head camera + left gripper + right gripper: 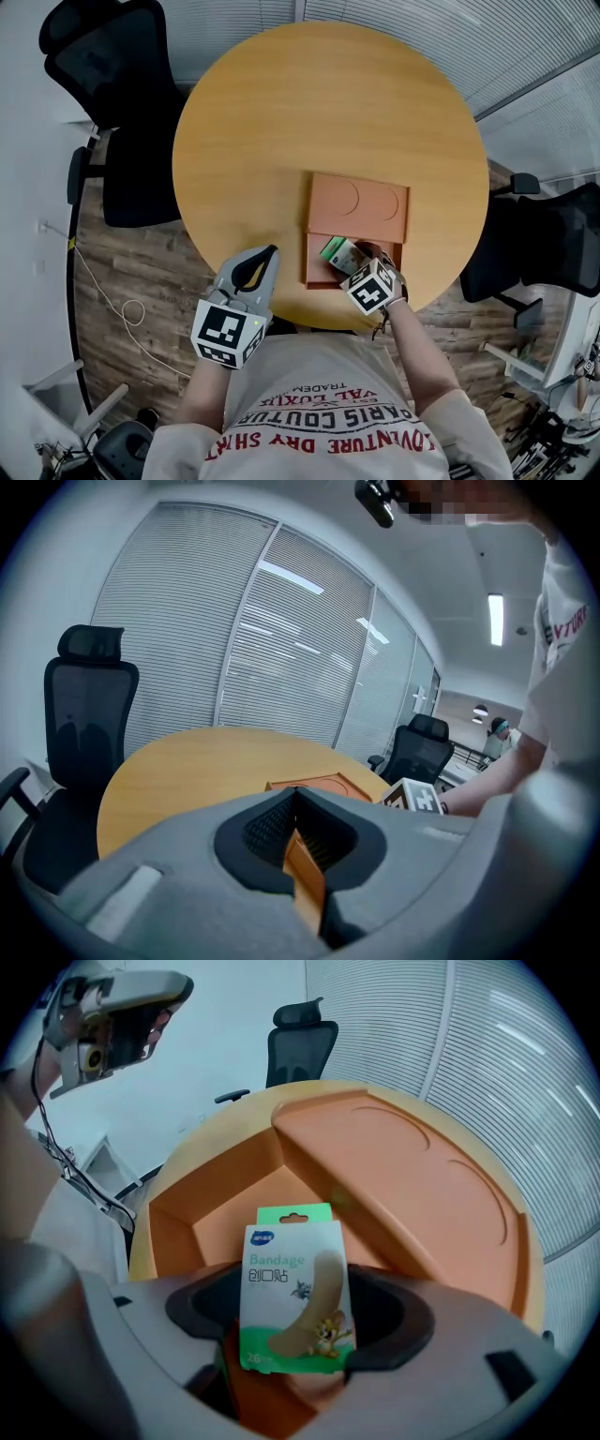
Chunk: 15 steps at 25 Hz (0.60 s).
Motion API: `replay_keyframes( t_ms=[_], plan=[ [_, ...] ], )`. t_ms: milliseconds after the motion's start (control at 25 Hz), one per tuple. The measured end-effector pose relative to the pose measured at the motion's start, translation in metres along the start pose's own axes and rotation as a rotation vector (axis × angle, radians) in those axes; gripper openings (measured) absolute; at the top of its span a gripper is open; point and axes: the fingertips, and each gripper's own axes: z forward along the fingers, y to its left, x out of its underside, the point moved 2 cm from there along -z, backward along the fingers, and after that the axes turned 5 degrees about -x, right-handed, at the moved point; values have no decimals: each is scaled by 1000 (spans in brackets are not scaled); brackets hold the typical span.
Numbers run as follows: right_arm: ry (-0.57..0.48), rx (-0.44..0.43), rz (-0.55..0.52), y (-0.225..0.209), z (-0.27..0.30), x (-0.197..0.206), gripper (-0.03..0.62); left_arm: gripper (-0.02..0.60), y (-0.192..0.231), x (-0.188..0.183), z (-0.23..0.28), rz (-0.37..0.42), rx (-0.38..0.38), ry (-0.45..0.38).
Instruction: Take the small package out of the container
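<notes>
Right gripper (364, 258), jaws spread wide and not seen pressing, is pointed down onto the package (293, 1288), which is stood between them in the container (216, 1194) at lower centre, long axis up the frame, while the left gripper (270, 253), jaws together, is held well aside.

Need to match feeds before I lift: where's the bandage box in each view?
Head view: bandage box lower centre, in the orange container's open compartment.
Left gripper view: not in it.
Right gripper view: bottom centre, between the jaws.
Shared landmark: the orange container.
</notes>
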Motion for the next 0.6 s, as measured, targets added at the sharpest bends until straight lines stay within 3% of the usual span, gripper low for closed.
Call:
replay_keyframes(
  t_ms=[360,600],
  plan=[
    [1,-6,-168,11,-22,-12,356,11,-8,-2,-7,-7,-19,-4],
    [-52,12,-209,17,-44,-26,356,11,-12,-5,-14,2,-30,-7]
  ],
)
